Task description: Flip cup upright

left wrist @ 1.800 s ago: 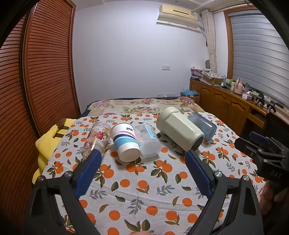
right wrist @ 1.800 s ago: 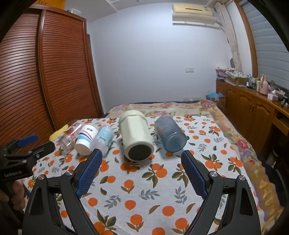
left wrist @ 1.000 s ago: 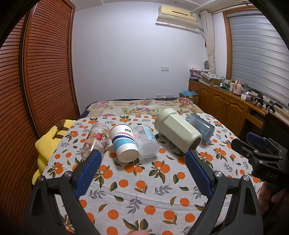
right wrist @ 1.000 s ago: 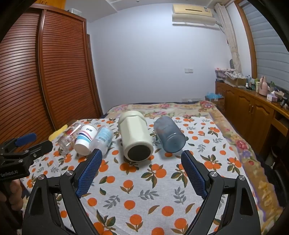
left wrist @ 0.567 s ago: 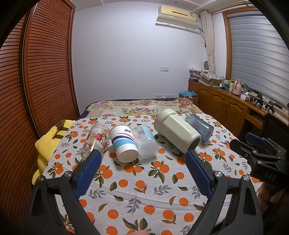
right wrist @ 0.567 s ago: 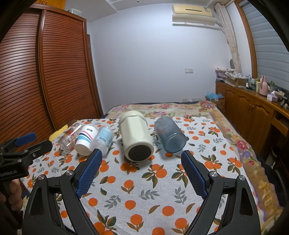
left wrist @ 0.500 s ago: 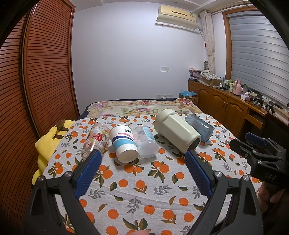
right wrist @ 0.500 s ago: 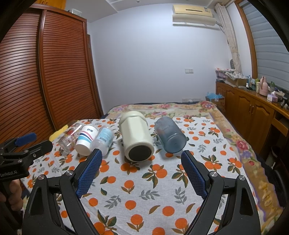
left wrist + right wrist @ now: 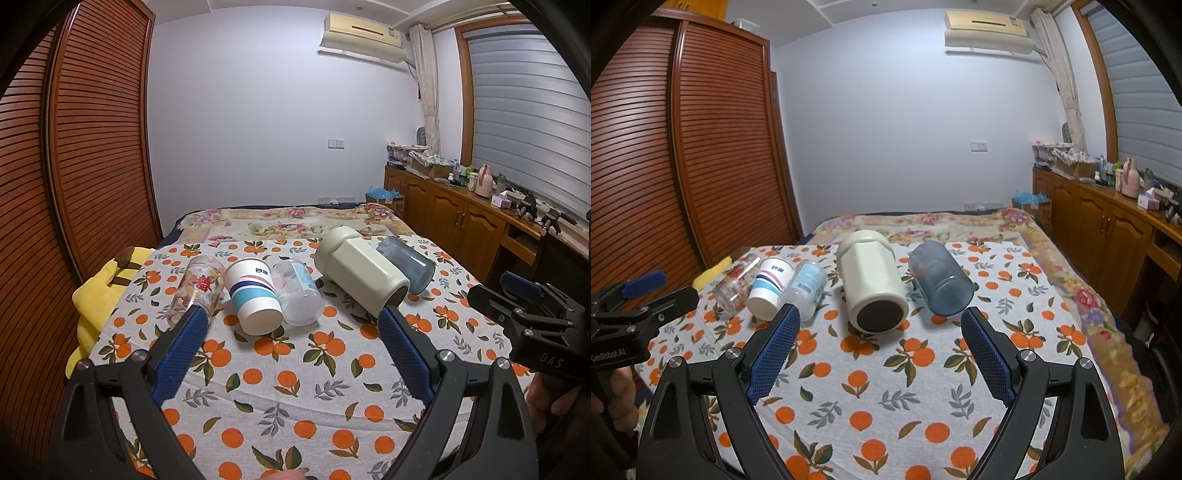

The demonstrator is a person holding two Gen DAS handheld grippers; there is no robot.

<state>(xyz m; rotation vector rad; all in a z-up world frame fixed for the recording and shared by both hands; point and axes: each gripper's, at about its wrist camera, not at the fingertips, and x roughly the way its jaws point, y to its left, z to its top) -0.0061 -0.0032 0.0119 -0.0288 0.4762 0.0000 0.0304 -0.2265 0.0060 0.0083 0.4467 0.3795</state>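
Five cups seen lying sideways on orange-print tablecloth; left gripper spread wide, nothing held, striped paper cup nearest

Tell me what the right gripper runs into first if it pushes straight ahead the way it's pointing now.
Most likely the cream jug, lying on its side with its dark end facing the open right gripper. It sits almost centred between the fingers. The blue cup lies just right of that line; depth is uncertain.
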